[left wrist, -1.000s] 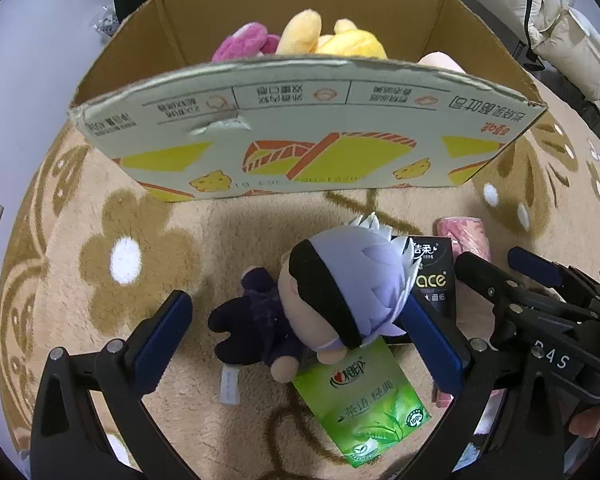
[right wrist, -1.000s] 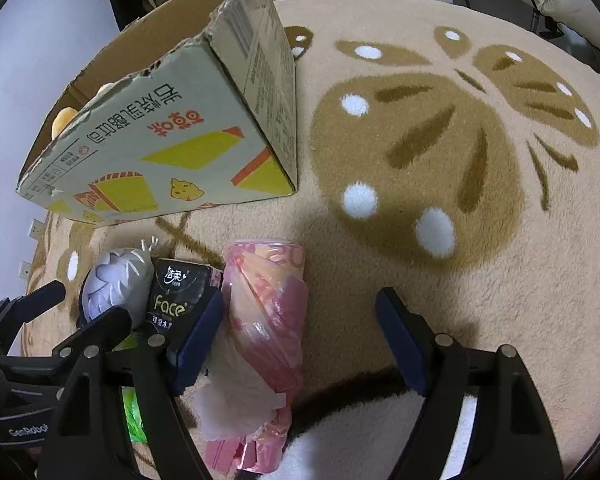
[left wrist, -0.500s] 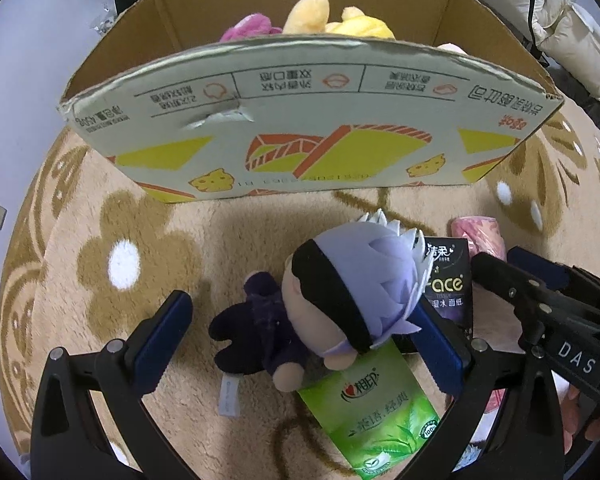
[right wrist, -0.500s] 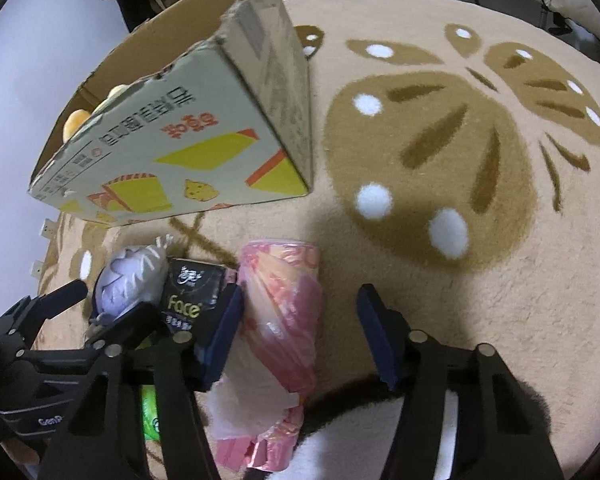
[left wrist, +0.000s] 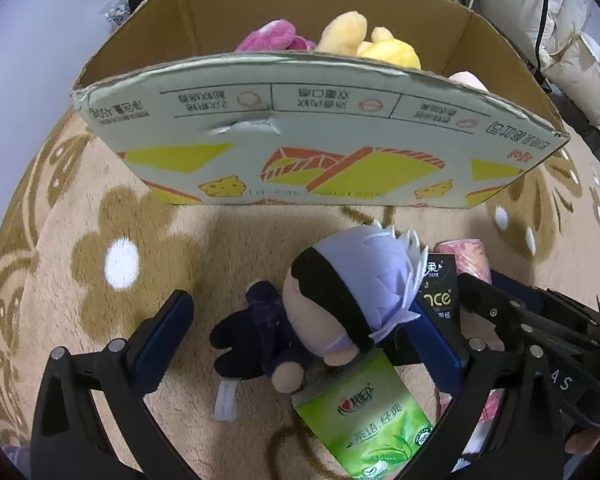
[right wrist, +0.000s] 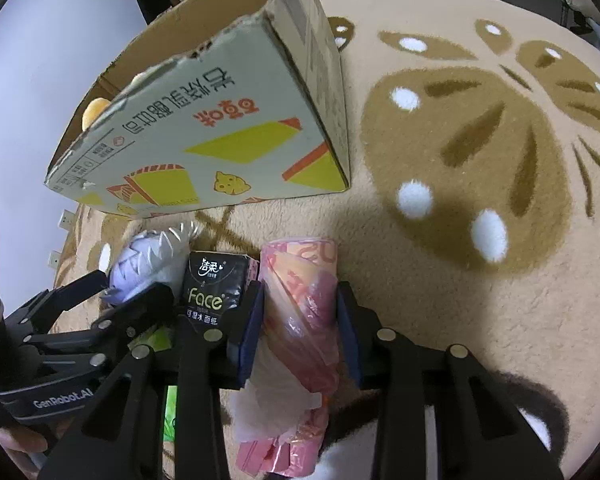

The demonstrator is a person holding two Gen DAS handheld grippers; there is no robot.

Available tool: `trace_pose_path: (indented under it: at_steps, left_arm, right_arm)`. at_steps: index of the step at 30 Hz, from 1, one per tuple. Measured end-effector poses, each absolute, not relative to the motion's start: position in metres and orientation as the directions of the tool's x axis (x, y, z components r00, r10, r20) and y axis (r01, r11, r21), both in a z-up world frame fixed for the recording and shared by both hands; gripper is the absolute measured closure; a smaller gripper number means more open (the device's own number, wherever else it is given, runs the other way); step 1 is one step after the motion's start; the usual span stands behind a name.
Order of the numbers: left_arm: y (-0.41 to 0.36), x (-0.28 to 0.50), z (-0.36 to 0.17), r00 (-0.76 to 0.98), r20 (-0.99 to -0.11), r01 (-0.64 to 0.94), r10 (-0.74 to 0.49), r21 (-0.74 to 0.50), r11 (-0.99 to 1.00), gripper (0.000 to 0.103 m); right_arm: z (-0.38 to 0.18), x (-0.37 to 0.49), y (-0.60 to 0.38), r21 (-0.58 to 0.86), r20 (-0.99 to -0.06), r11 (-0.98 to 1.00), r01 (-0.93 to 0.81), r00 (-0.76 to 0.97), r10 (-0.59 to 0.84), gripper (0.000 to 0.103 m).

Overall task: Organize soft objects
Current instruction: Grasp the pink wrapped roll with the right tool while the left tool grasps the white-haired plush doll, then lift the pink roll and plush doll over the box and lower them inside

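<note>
A plush doll (left wrist: 332,300) with lavender hair and a black blindfold lies on the carpet between the wide-apart fingers of my left gripper (left wrist: 300,336), which is open around it. My right gripper (right wrist: 300,320) is shut on a pink plastic bag roll (right wrist: 300,304), its pads pressing both sides. The roll's end also shows in the left wrist view (left wrist: 466,254). The doll's hair shows in the right wrist view (right wrist: 152,260). A cardboard box (left wrist: 324,148) stands just beyond, with pink and yellow plush toys (left wrist: 364,40) inside.
A black tissue pack (right wrist: 214,284) lies between the doll and the roll. A green tissue pack (left wrist: 368,420) lies under the doll's head. A beige carpet (right wrist: 480,140) with brown flower shapes covers the floor. Bags and furniture stand behind the box.
My right gripper has closed from wide open onto the pink bag roll. My left gripper has stayed open around the doll and edged slightly forward.
</note>
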State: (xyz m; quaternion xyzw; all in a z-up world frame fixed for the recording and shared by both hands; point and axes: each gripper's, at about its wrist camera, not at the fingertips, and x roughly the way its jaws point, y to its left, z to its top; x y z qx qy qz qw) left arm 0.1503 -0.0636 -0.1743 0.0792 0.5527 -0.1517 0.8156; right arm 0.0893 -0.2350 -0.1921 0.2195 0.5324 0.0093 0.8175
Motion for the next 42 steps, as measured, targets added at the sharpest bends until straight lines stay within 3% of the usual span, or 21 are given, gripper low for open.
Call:
trace_pose_path:
  at_steps: [3, 6, 9, 11, 29, 42]
  left_arm:
    - [-0.063, 0.151, -0.171, 0.353, -0.919, 0.35, -0.177, -0.045, 0.936, 0.011]
    - [-0.068, 0.151, -0.164, 0.362, -0.908, 0.383, -0.212, -0.063, 0.922, 0.028]
    - [-0.071, 0.151, -0.159, 0.366, -0.896, 0.422, -0.254, -0.083, 0.903, 0.053]
    - [-0.074, 0.15, -0.158, 0.367, -0.898, 0.428, -0.243, -0.069, 0.901, 0.056]
    - [-0.041, 0.137, -0.125, 0.5, -0.853, 0.266, -0.148, -0.011, 0.964, 0.06]
    - [-0.023, 0.109, -0.067, 0.672, -0.734, 0.209, -0.1, 0.058, 0.976, 0.06]
  right_arm:
    - [-0.194, 0.092, -0.234, 0.38, -0.863, 0.898, 0.222, 0.433, 0.258, 0.065]
    - [-0.191, 0.089, -0.236, 0.381, -0.855, 0.897, 0.223, 0.453, 0.251, 0.073]
    - [-0.185, 0.088, -0.235, 0.37, -0.847, 0.904, 0.213, 0.477, 0.234, 0.076]
    - [-0.181, 0.087, -0.234, 0.359, -0.839, 0.91, 0.206, 0.498, 0.219, 0.078]
    - [-0.144, 0.067, -0.252, 0.296, -0.759, 0.924, 0.241, 0.646, 0.075, 0.081]
    - [-0.096, 0.038, -0.243, 0.283, -0.633, 0.941, 0.186, 0.773, 0.038, 0.088]
